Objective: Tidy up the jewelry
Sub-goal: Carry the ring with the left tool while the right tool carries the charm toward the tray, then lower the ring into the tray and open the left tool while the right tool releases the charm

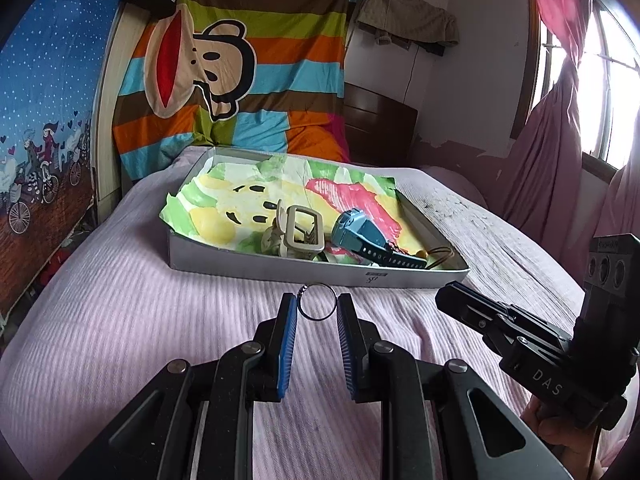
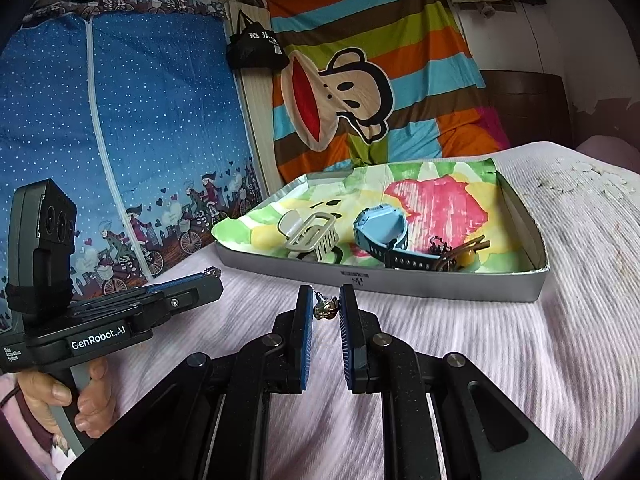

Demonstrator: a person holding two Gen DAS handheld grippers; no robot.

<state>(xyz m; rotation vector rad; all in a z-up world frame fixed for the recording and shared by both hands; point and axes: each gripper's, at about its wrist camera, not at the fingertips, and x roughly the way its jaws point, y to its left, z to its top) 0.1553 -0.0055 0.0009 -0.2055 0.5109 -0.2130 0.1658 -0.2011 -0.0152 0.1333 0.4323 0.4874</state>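
Note:
My left gripper (image 1: 318, 300) is shut on a thin silver ring (image 1: 303, 289) with a small stone, which stands upright between the blue pads just in front of the tray. My right gripper (image 2: 325, 294) is shut on a small metal earring (image 2: 325, 308), also just short of the tray. The grey tray (image 1: 320, 274) is lined with colourful paper. It holds a beige hair claw (image 1: 300, 232), a blue watch (image 1: 360, 230) and a brown hair tie with a yellow bead (image 1: 438, 254). The right gripper (image 1: 446, 294) shows at the right of the left wrist view.
The tray lies on a bed with a lilac ribbed cover (image 1: 120, 320). A striped monkey-print cloth (image 1: 240, 60) hangs behind it and a blue fabric wardrobe (image 2: 120, 120) stands to the left. A pink curtain and a window (image 1: 568, 100) are on the right. A hand (image 2: 80, 404) holds the left gripper's handle.

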